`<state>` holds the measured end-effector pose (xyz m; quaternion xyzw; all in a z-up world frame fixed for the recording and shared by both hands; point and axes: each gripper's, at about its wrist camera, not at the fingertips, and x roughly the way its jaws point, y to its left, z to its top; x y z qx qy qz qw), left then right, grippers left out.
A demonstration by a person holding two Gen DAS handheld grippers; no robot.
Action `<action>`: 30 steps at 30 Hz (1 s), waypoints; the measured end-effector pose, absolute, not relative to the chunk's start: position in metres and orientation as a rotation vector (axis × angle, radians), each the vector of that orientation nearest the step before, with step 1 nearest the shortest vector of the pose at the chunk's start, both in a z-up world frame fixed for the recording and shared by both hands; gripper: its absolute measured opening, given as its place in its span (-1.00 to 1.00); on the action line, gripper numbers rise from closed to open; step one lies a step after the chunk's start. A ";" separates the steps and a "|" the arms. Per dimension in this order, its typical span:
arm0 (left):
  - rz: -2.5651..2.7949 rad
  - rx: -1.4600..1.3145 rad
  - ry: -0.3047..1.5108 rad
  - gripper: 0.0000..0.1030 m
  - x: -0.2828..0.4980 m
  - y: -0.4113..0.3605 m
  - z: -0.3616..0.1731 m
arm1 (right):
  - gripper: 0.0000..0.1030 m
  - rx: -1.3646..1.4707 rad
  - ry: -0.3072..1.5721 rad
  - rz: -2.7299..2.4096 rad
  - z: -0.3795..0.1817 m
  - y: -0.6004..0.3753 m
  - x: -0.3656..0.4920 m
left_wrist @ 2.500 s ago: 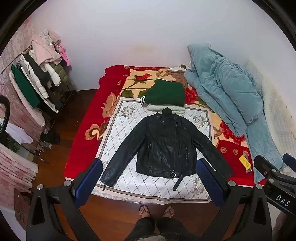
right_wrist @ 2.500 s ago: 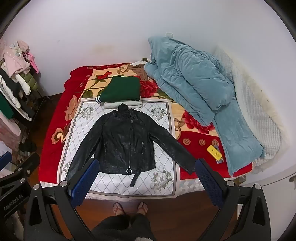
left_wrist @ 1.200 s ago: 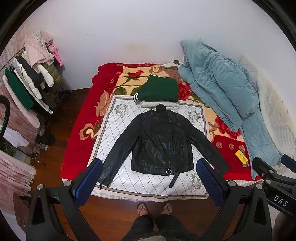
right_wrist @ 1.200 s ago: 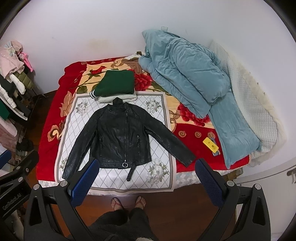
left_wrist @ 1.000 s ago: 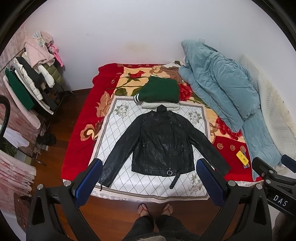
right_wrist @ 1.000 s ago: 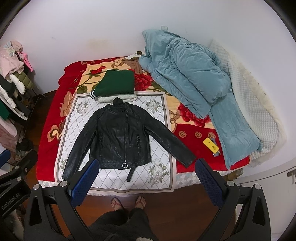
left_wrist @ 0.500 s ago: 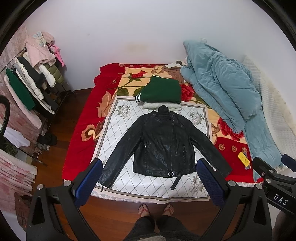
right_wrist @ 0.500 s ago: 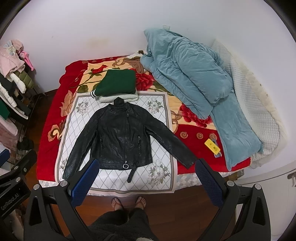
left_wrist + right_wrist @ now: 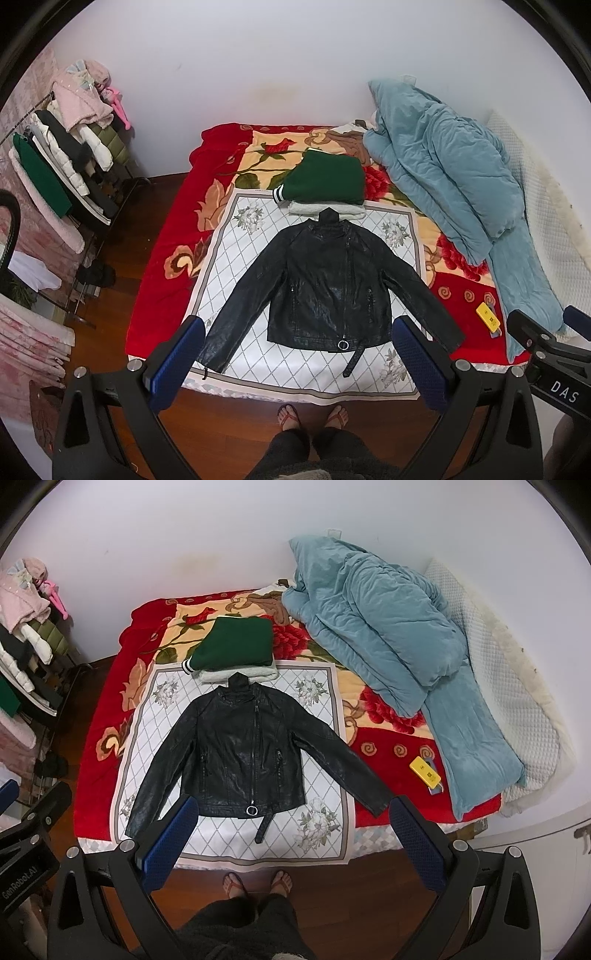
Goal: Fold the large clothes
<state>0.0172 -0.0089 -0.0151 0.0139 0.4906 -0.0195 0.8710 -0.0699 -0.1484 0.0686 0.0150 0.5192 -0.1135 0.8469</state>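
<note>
A black leather jacket lies flat, front up, sleeves spread, on a white diamond-patterned cloth on the bed; it also shows in the right wrist view. My left gripper is open and empty, held high above the bed's near edge. My right gripper is open and empty, likewise high above the near edge. A folded green garment on a folded white one lies just beyond the jacket's collar.
A blue quilt is heaped along the bed's right side. A yellow object lies on the red floral blanket right of the jacket. A clothes rack stands left. The person's feet stand on the wooden floor at the bed's edge.
Both grippers have shifted slightly, so the view of the bed drifts a little. The jacket has not moved, and both grippers stay open and empty.
</note>
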 end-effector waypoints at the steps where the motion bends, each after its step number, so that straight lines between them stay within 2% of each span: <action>1: -0.042 0.029 1.027 1.00 0.018 -0.009 -0.015 | 1.00 0.030 1.095 -0.240 0.069 -0.148 -0.070; 23: -0.049 0.033 1.001 1.00 0.029 -0.014 -0.012 | 1.00 0.049 1.107 -0.237 0.065 -0.146 -0.070; 30: 0.054 0.125 0.893 1.00 0.078 -0.005 -0.058 | 1.00 0.189 1.066 -0.302 0.016 -0.180 -0.055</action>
